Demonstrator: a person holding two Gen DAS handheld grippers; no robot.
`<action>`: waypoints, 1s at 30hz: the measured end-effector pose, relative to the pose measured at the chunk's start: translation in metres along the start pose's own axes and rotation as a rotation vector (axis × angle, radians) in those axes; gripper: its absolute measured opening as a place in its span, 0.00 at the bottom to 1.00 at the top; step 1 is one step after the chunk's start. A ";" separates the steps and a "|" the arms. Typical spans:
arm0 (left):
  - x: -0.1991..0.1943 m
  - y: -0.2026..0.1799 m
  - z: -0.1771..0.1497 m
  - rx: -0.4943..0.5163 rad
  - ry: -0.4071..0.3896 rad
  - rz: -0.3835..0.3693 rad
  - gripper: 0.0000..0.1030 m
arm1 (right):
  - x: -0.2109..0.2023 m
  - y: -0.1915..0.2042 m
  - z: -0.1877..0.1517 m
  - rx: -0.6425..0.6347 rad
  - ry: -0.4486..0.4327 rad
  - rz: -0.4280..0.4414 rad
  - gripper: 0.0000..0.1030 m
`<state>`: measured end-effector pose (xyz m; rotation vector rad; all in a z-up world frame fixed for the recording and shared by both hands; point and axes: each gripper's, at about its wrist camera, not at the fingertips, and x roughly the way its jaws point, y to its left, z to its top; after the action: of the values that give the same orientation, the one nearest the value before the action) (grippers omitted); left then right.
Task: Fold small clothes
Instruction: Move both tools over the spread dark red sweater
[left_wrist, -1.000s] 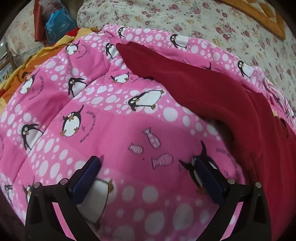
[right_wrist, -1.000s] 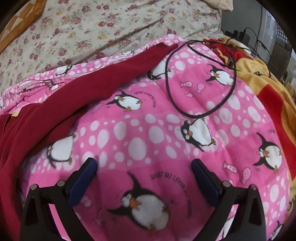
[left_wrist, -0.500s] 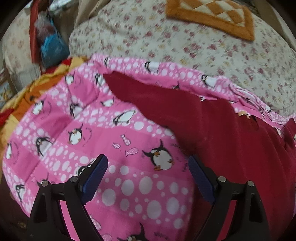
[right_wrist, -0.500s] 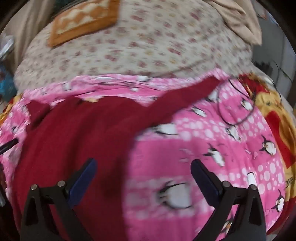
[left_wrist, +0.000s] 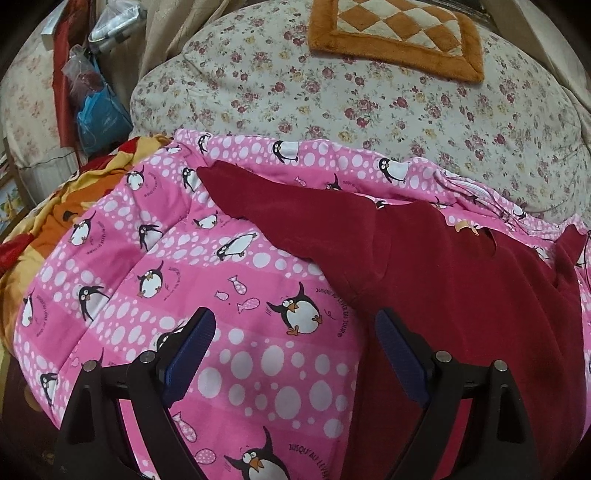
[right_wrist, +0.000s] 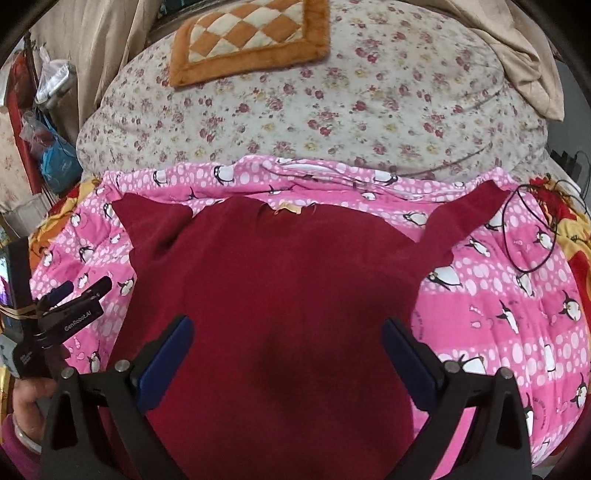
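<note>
I see the dark red fleece sweater (right_wrist: 295, 280) spread flat under my right tongs (right_wrist: 288, 354); left tongs (left_wrist: 295, 354) beside it, both released, above the pink penguin-print quilt (left_wrist: 155, 258).

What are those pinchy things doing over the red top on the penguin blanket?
A person holds a gripper in each hand, ready to fold the red long-sleeved top. It lies flat on the pink penguin blanket with both sleeves spread out. The left gripper and right gripper are both open above it and hold nothing. No fold has been made yet.
</note>
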<state>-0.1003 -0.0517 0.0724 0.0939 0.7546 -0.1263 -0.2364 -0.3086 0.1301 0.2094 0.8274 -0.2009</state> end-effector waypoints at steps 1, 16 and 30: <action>0.001 0.000 0.000 0.005 0.004 -0.003 0.81 | 0.003 0.004 0.000 -0.014 -0.001 -0.017 1.00; 0.009 -0.016 0.000 0.053 0.019 -0.028 0.81 | 0.031 0.002 0.003 -0.057 -0.021 -0.181 1.00; 0.012 -0.023 0.000 0.069 0.009 -0.027 0.80 | 0.043 -0.008 0.002 -0.036 -0.002 -0.172 1.00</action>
<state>-0.0949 -0.0750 0.0638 0.1501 0.7611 -0.1778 -0.2084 -0.3207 0.0990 0.1038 0.8464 -0.3474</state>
